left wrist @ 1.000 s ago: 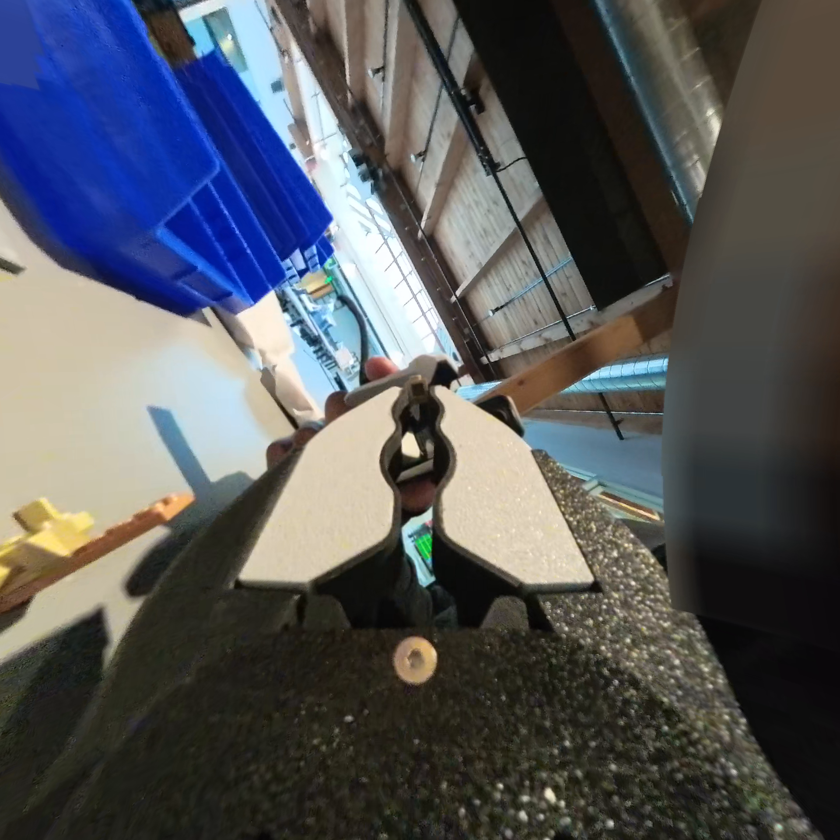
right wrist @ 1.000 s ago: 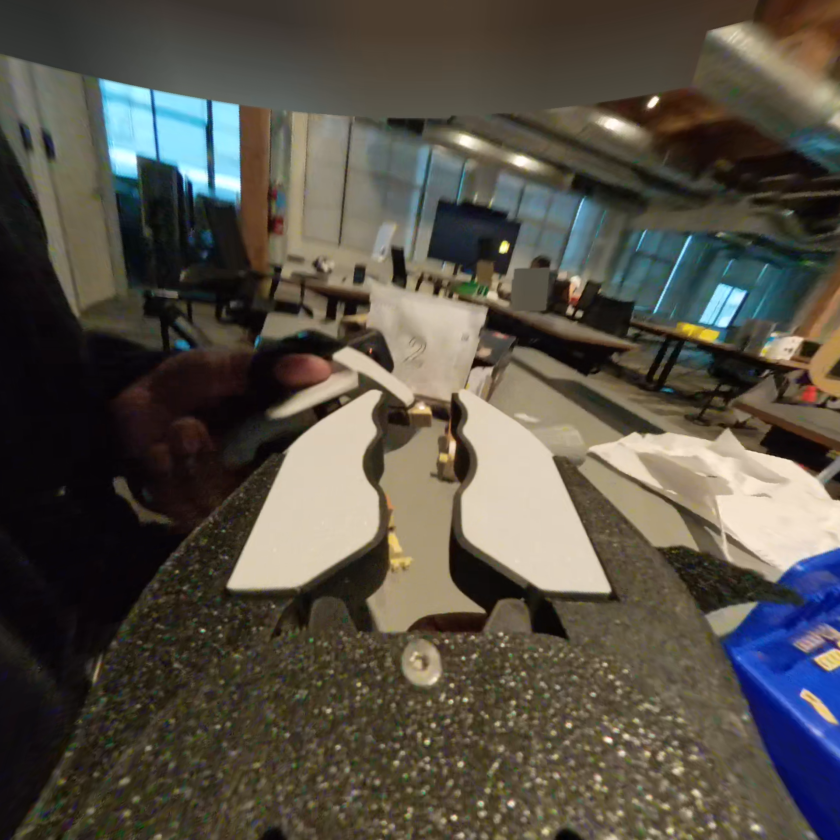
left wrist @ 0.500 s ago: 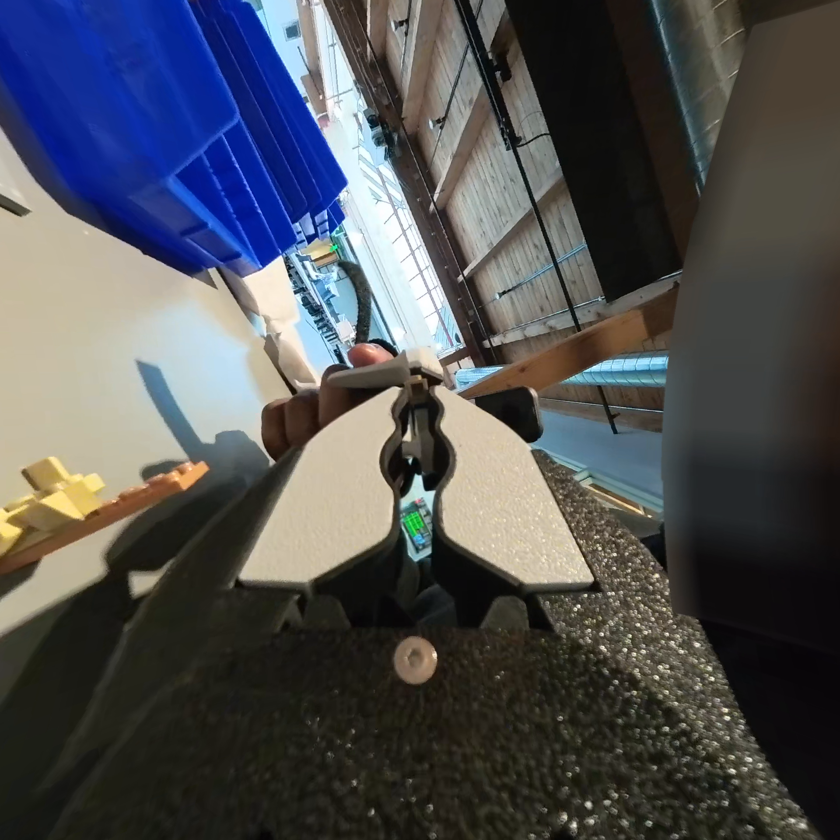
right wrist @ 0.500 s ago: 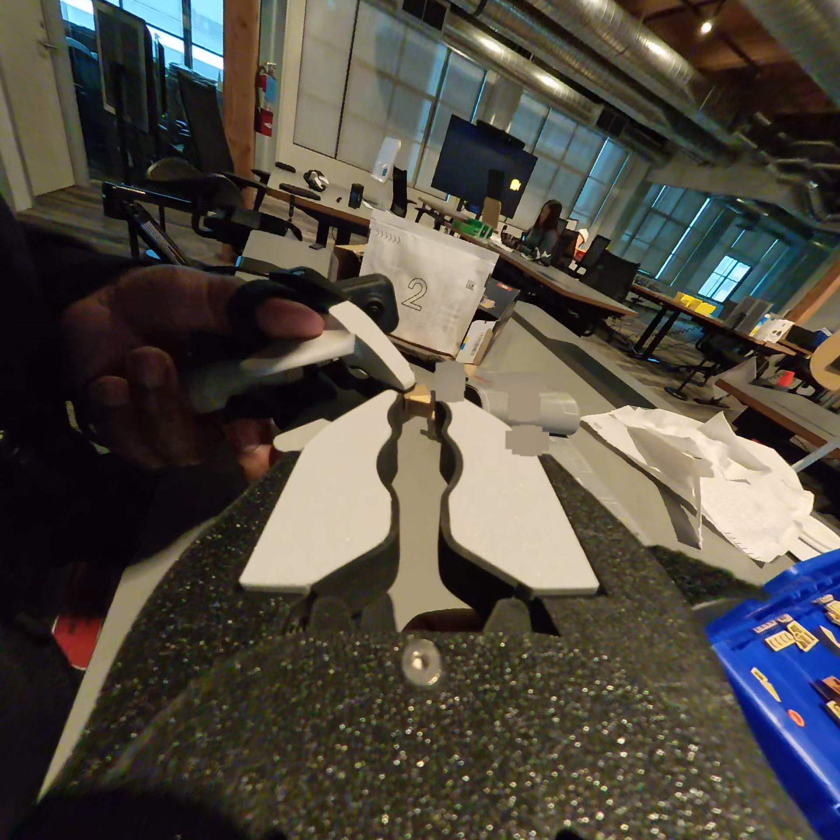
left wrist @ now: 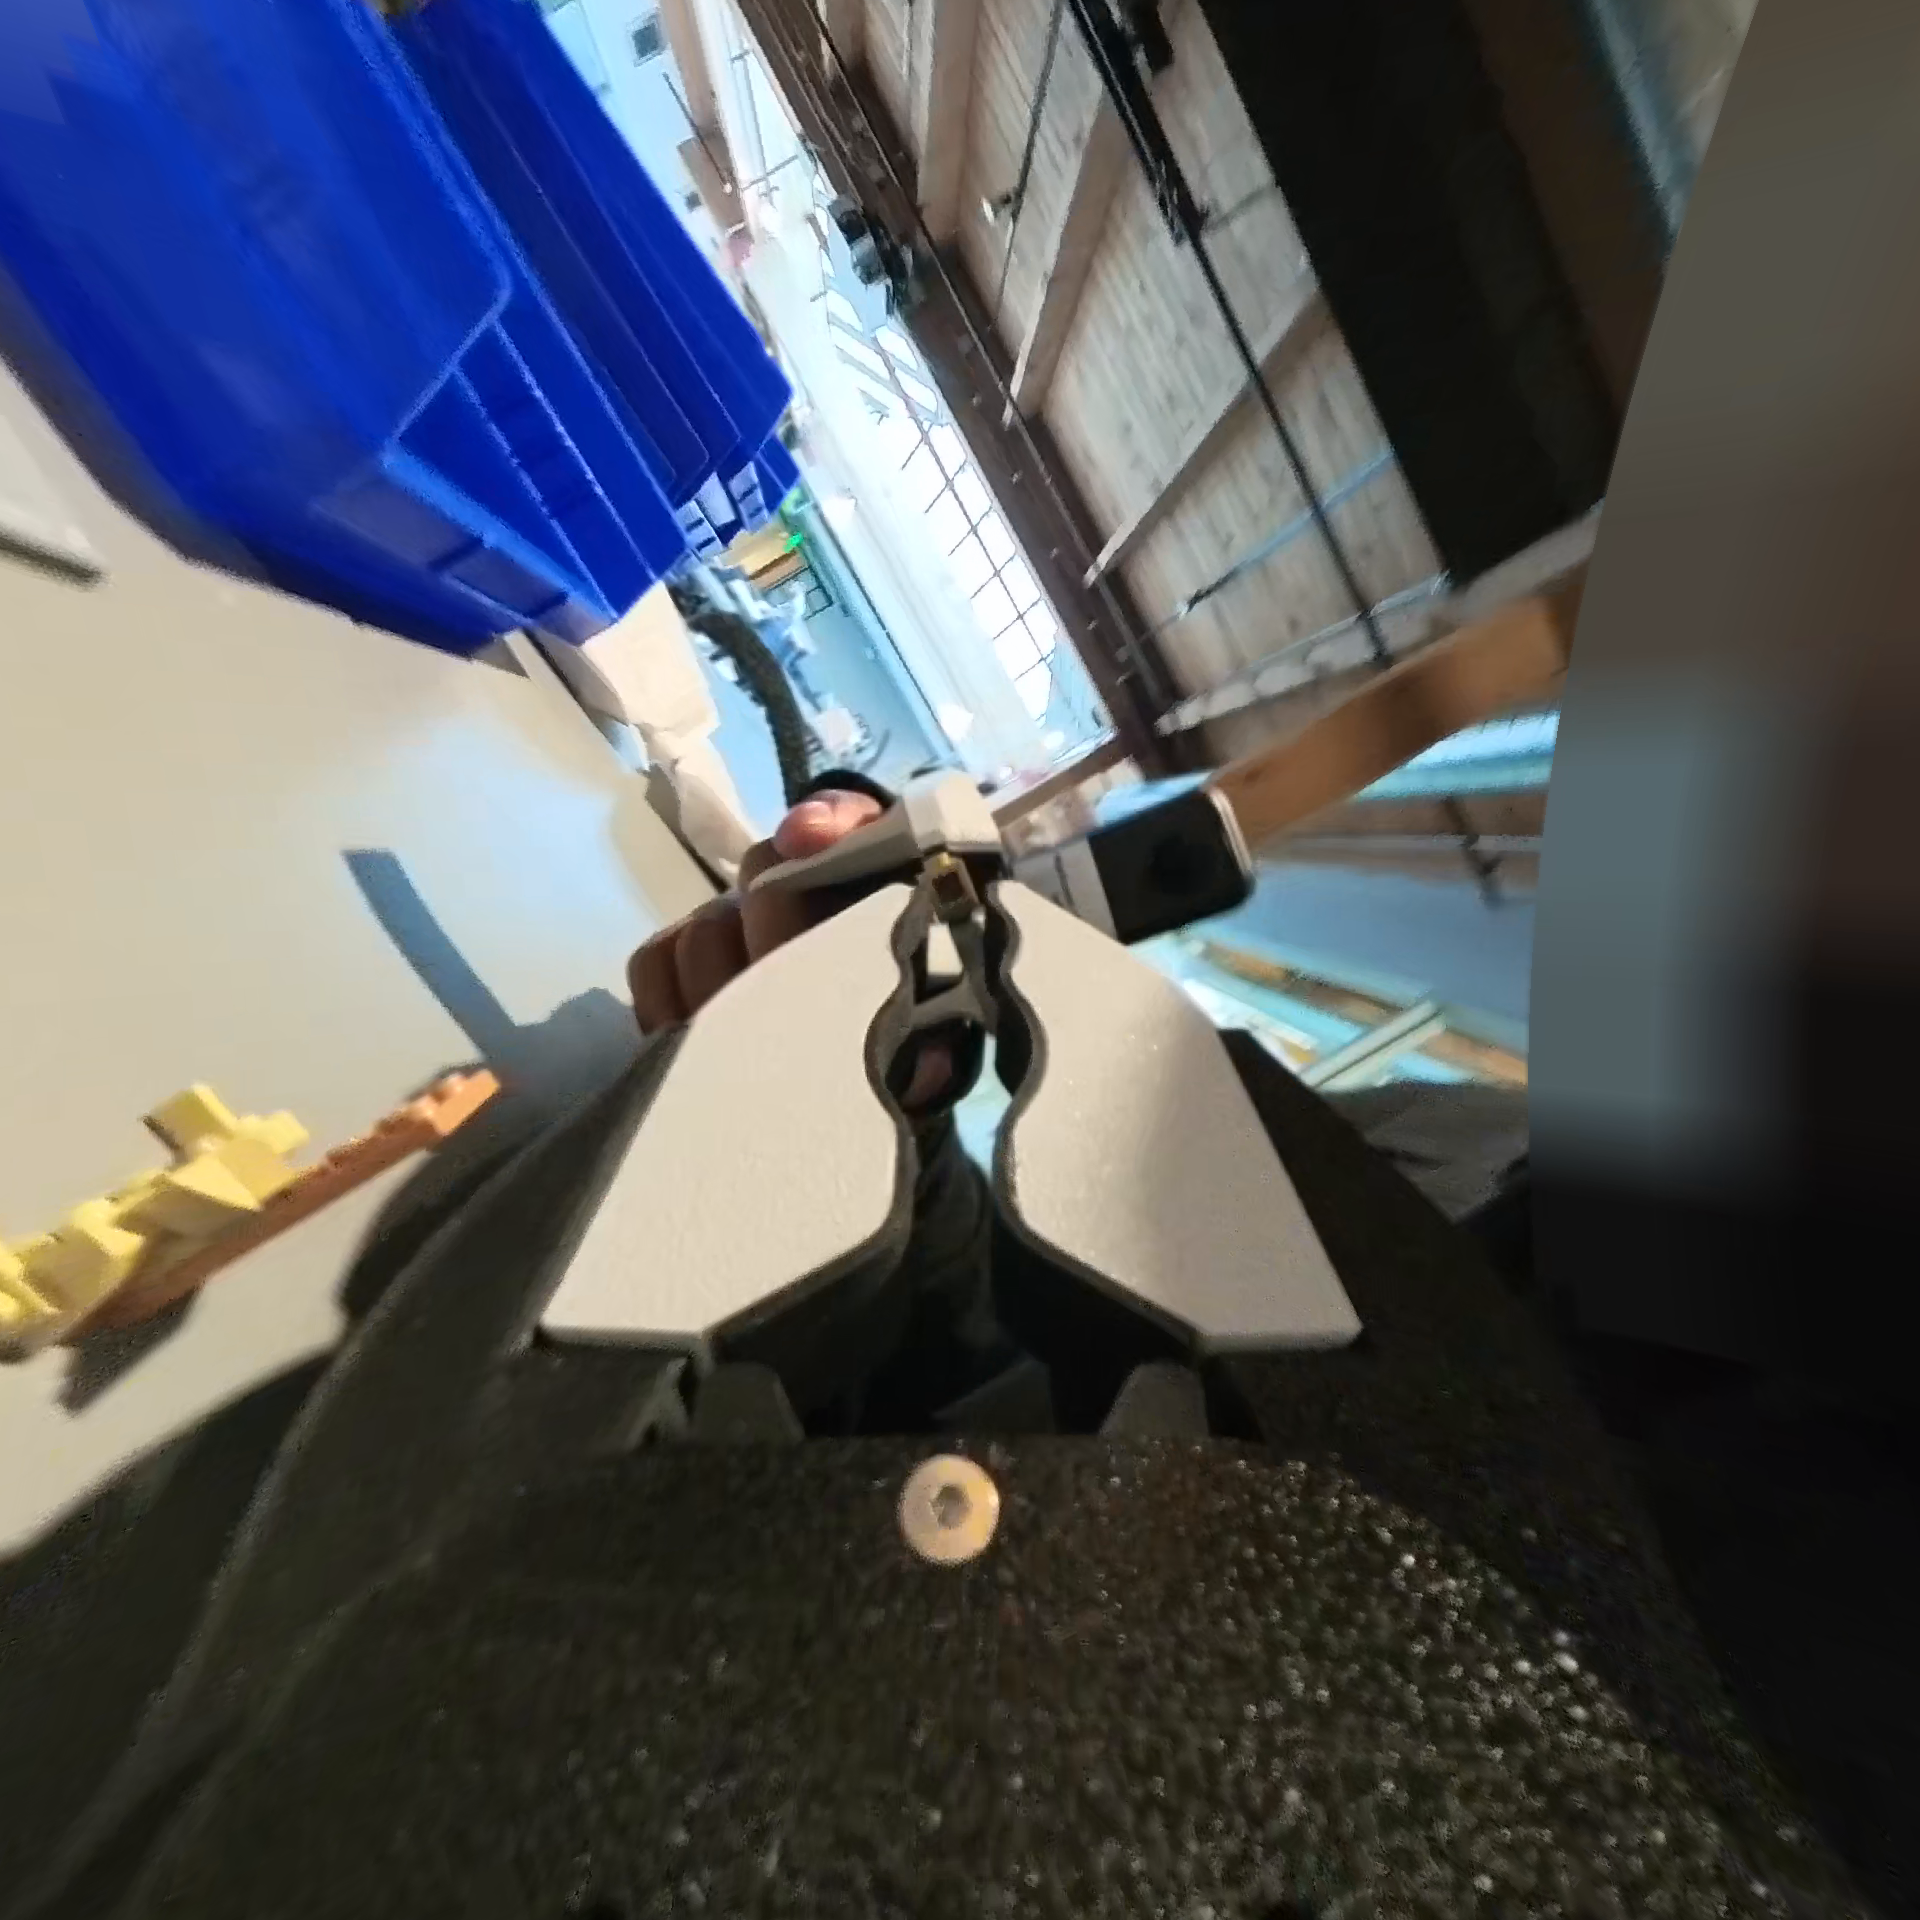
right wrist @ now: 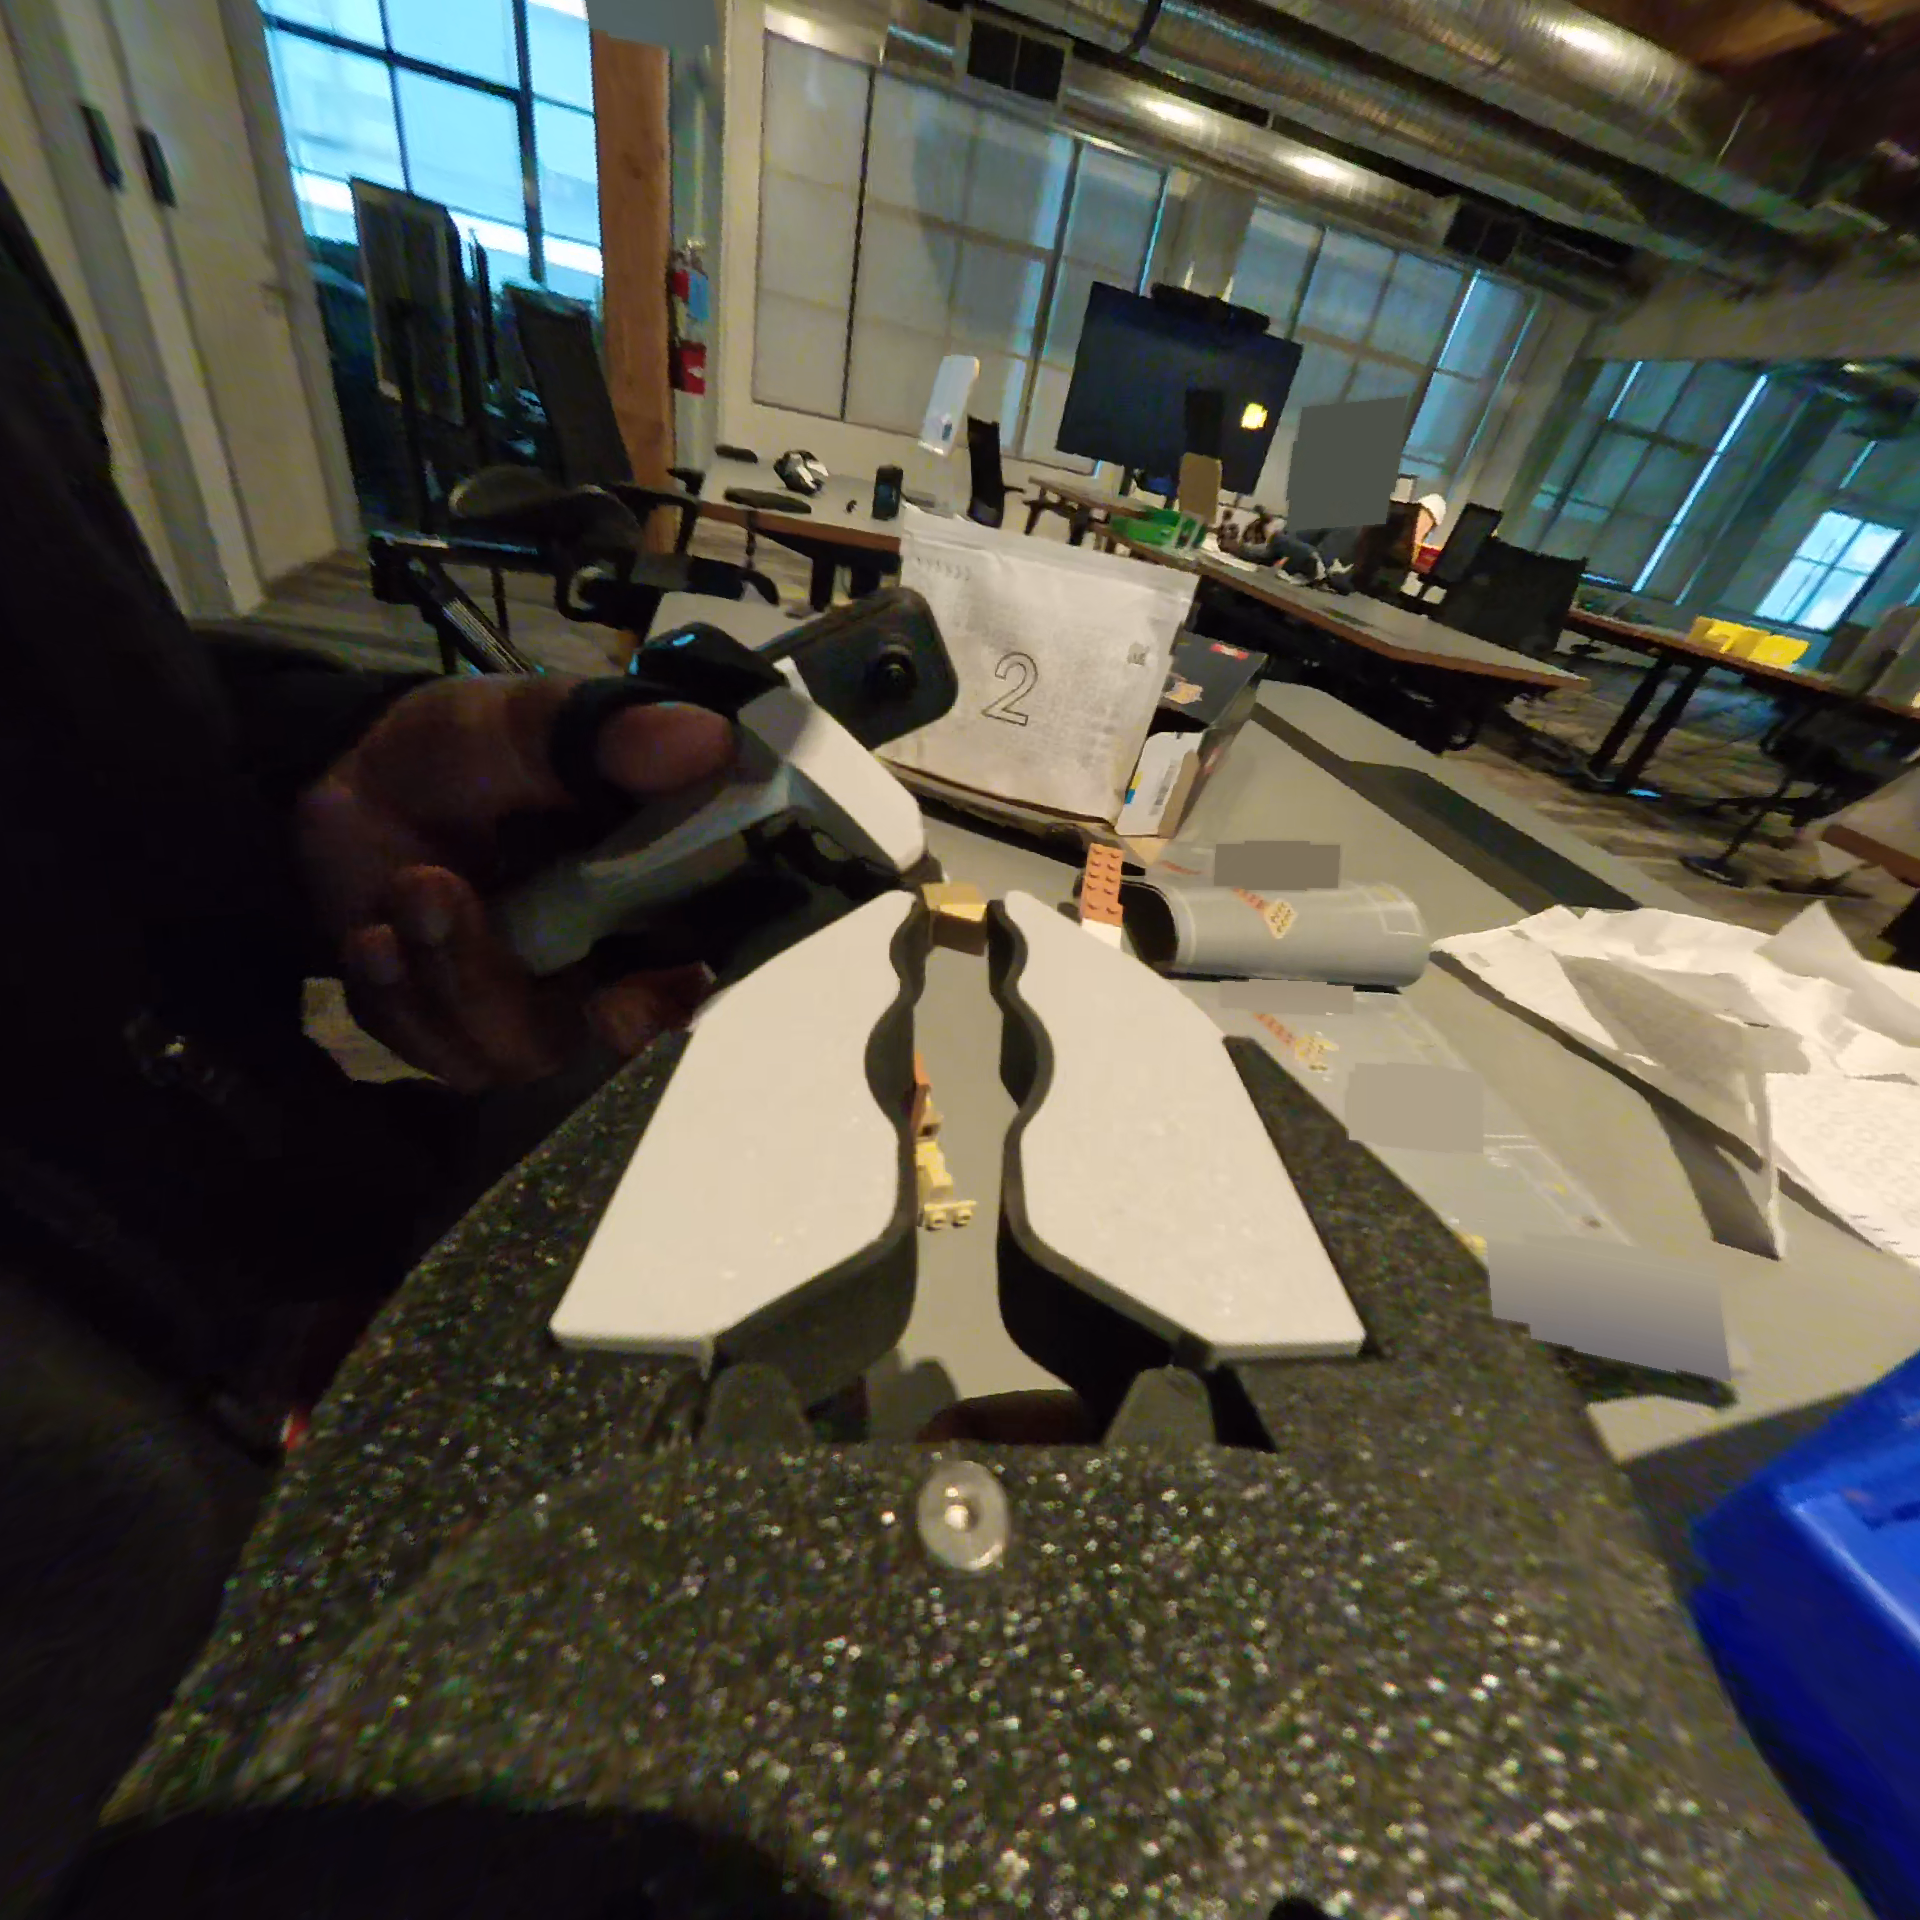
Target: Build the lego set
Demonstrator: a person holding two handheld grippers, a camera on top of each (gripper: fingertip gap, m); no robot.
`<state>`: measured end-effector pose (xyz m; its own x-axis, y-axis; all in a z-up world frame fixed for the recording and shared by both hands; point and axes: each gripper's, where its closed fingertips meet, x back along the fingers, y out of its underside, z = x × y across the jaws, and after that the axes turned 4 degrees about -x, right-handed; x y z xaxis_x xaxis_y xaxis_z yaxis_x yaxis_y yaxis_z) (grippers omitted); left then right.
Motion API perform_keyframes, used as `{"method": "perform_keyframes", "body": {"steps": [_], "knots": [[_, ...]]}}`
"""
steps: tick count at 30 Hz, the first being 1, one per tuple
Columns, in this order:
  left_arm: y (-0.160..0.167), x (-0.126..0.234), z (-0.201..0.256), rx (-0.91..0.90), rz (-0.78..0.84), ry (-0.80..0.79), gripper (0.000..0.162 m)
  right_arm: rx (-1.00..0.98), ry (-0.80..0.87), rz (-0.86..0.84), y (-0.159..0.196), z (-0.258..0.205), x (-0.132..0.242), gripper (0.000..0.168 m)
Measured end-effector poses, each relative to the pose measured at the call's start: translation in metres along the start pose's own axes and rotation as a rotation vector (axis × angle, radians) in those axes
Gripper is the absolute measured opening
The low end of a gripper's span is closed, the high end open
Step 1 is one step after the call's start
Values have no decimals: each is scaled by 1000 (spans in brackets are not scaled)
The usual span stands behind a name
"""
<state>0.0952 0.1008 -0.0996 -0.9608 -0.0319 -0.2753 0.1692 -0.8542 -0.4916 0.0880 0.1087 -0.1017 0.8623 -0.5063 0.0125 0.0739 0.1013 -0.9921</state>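
Observation:
A small tan brick (right wrist: pixel 957 913) sits between the fingertips of my right gripper (right wrist: pixel 956 916), which is narrowed onto it above the table. My left gripper (left wrist: pixel 953 900) is nearly shut, with the same tan brick (left wrist: pixel 950 890) pinched at its tips. The two grippers meet tip to tip. The left gripper (right wrist: pixel 831 821), held in a hand, touches the brick from the upper left in the right wrist view. The right gripper (left wrist: pixel 914 831) shows beyond the tips in the left wrist view. An orange plate with yellow bricks (left wrist: pixel 208 1174) lies on the grey table (left wrist: pixel 260 779).
Blue bins (left wrist: pixel 364 312) stand along the table. In the right wrist view there are a blue bin (right wrist: pixel 1829 1621), crumpled papers (right wrist: pixel 1714 1049), a grey roll (right wrist: pixel 1288 930), an upright orange plate (right wrist: pixel 1103 883), a white bag (right wrist: pixel 1039 696) and small tan pieces (right wrist: pixel 932 1174) below the fingers. Left tips and right tips are each some 25 cm from the upright orange plate (right wrist: pixel 1103 883).
My right gripper has closed from open onto the tan brick at the left gripper's tips. Both grippers have shifted and tilted a little while staying tip to tip.

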Motion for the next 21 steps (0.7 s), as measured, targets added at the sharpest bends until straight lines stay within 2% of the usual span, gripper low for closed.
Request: {"method": "perform_keyframes", "body": {"steps": [3,6,10,12,16,21], "knots": [[-5,9,4,-122,-40,-29,14,-51,-34,-8,3,4,2,11],[-15,28,-6,-353,-123,-150,18,-62,-90,-94,17,6,0,11],[-19,58,-42,-731,-371,-382,19,-60,-166,-235,42,7,-8,11],[-9,66,-57,-842,-540,-419,19,-62,-191,-318,56,7,-14,11],[5,66,-70,-953,-687,-388,20,-108,-187,-474,80,10,-25,11],[11,64,-75,-918,-766,-324,19,-148,-216,-558,90,9,-30,11]]}}
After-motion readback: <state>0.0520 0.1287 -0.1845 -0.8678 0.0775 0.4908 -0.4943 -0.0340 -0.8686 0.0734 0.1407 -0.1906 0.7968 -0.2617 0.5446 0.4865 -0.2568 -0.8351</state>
